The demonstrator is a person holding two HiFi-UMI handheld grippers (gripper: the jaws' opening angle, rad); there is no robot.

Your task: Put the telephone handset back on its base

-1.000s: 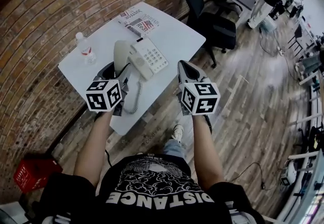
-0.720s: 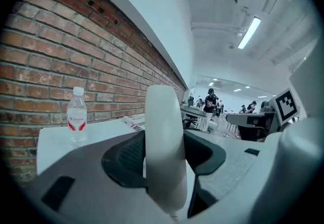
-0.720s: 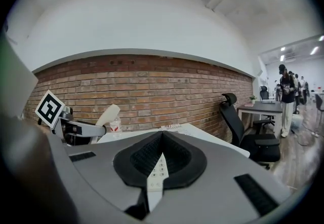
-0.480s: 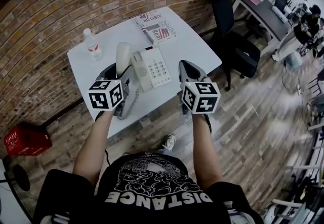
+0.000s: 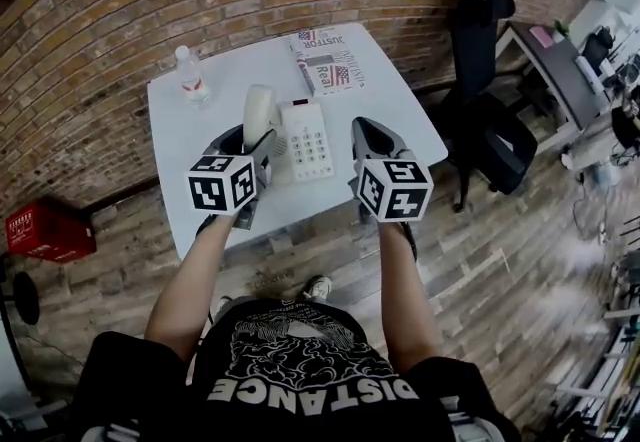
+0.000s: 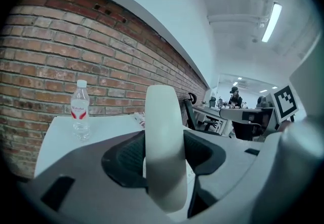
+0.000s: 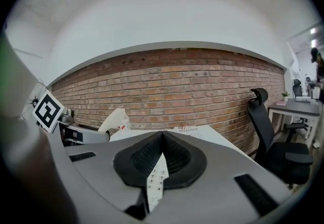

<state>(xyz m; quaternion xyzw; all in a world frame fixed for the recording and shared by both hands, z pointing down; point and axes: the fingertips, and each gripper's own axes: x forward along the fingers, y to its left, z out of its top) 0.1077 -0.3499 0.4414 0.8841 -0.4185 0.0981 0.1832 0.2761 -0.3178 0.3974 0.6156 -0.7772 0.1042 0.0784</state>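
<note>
The fingers of my left gripper [image 6: 164, 149] stand wide, clamped on the handset [image 6: 163, 111], which points up over the bench [image 5: 175, 130], just left of the base [image 5: 308, 140] and not yet seated on it. The fingers of my right gripper [image 7: 161, 157] are pressed together on nothing. I judge the pickup done; laying the handset in its cradle and letting go are left. The only container, a capped bottle [image 6: 79, 111] near the wall, looks clear; how full, I can't tell
</note>
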